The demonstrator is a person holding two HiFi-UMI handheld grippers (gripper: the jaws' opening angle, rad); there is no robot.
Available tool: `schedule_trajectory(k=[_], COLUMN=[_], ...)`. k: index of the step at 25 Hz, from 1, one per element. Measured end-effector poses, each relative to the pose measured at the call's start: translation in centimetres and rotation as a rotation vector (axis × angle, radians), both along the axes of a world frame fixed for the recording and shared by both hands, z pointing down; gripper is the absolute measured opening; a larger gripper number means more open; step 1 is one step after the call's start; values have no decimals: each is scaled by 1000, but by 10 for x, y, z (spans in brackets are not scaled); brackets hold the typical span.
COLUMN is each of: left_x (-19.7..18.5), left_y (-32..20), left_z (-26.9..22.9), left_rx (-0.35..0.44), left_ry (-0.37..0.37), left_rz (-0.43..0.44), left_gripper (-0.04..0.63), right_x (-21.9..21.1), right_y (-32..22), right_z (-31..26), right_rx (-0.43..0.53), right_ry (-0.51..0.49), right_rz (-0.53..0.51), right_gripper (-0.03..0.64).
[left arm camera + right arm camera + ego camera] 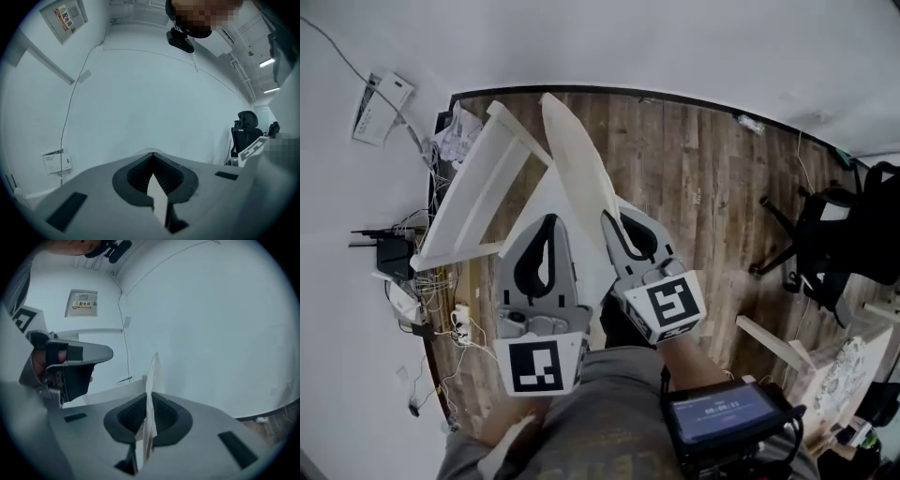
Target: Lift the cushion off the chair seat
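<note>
The cream cushion (577, 169) is up in the air and tilted on edge, above the white wooden chair (473, 202) that stands against the wall. Both grippers hold its near edge. My left gripper (546, 230) is shut on the cushion; its own view shows a thin pale strip of cushion (158, 199) pinched between the jaws of the left gripper (152, 157). My right gripper (617, 225) is shut on the cushion too, and the cushion's edge (151, 376) stands up between the jaws of the right gripper (149, 397). The left gripper (70, 362) appears beside it there.
A black office chair (825, 234) stands at the right on the wooden floor (703, 178). A router and tangled cables (403, 272) lie by the white wall at the left. A patterned seat (844, 375) is at the lower right.
</note>
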State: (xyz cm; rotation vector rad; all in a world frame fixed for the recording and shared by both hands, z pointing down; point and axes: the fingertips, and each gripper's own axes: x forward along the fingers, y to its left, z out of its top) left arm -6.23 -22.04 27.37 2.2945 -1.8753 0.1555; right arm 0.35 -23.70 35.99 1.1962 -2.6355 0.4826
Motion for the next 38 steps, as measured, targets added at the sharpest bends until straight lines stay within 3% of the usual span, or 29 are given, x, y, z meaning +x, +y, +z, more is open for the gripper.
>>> schedule_trajectory(k=[10, 16, 20, 38], left_x=[11, 7, 5, 11], left_y=[13, 28, 38, 30], left_z=[-139, -190, -212, -214], left_rx=[295, 404, 457, 462], left_ry=[-25, -44, -56, -69], left_rz=[39, 42, 35, 59], left_gripper=[6, 6, 6, 6], right_x=[11, 13, 16, 14], right_y=[1, 18, 31, 32], right_z=[-181, -262, -287, -283], right_rx=[309, 472, 541, 556], right_ry=[-31, -38, -29, 3], right_rz=[47, 72, 89, 96], right_gripper=[29, 29, 31, 29])
